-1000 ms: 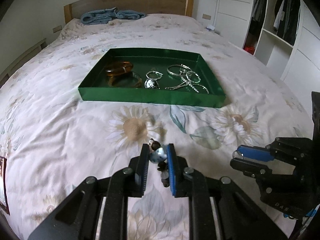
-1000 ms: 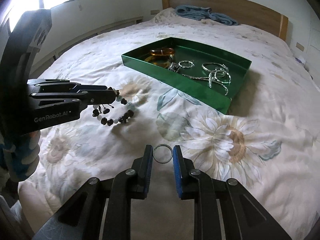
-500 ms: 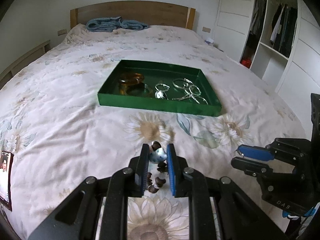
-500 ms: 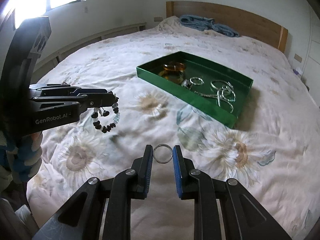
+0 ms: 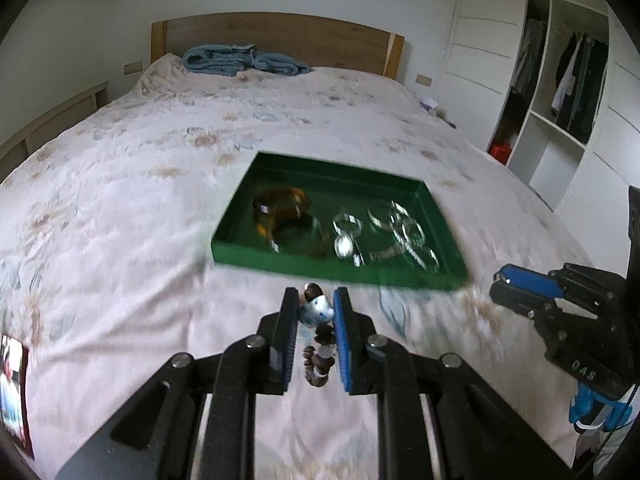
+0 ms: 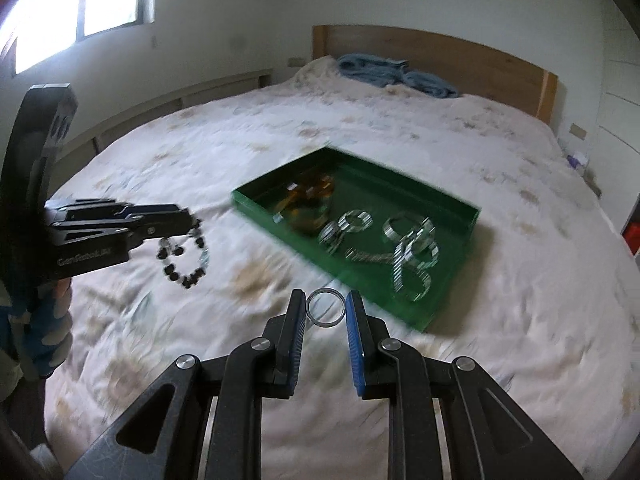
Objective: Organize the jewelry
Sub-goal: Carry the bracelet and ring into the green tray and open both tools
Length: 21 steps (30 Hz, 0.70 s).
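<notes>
Pinching round beaded bracelet (image 5: 317, 334) | thin metal ring (image 6: 326, 307) | glossy green tray (image 5: 442, 216)

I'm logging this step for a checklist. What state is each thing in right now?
Left gripper: shut on the bead bracelet.
Bead bracelet: held, dangling above the bed.
Right gripper: shut on the ring.
Ring: clamped between the jaws, off the bed.
Green tray: open, on the bed, holding bangles and silver pieces.
Wardrobe: open, clothes hanging.

The silver rings and chains (image 6: 404, 252) in the shallow green cardboard tray (image 6: 452, 204) smear into streaks, uncountable. A framed photograph (image 5: 14, 392) is cut off at the picture's left edge.
</notes>
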Motion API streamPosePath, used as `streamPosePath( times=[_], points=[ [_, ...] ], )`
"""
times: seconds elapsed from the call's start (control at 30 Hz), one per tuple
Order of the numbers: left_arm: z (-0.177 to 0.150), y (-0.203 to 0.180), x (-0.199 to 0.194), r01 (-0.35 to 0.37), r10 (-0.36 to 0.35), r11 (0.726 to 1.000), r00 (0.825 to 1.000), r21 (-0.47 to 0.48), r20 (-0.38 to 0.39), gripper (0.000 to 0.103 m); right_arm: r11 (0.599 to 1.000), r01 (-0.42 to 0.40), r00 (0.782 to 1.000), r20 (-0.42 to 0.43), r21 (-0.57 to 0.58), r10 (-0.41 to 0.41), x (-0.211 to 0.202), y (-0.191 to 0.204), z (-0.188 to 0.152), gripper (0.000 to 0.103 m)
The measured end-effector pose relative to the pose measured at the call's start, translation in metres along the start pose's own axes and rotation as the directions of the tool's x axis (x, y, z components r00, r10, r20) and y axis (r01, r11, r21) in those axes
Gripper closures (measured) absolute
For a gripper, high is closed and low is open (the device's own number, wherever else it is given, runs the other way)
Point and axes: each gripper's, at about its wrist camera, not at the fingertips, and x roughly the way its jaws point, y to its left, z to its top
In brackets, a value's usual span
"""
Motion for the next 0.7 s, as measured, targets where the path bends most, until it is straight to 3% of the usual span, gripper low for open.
streamPosePath(
  times=[0.23, 0.37, 0.6, 0.7],
  points=[
    [0.054, 0.001, 0.052, -0.008, 0.008, 1.000, 1.000, -0.001, 0.004, 0.087, 0.997, 0.035, 0.997, 0.061, 0.075, -0.040, 0.032, -0.042, 0.047, 0.083],
    [0.069, 0.000, 0.091, -0.016, 0.016, 1.000, 1.000, 0.006, -0.027, 0.087, 0.992, 0.020, 0.997, 0.069, 0.122, -0.028, 0.066, -0.061, 0.067, 0.083],
    [0.093, -0.007, 0.156, -0.033, 0.037, 0.998, 0.997, 0.057, -0.071, 0.087, 0.988, -0.018, 1.000, 0.006, 0.152, 0.018, 0.137, -0.074, 0.080, 0.083],
    [0.098, -0.008, 0.181, -0.042, 0.048, 0.997, 0.995, 0.072, -0.092, 0.087, 0.988, -0.003, 0.998, -0.068, 0.153, 0.014, 0.167, -0.080, 0.084, 0.083]
  ],
)
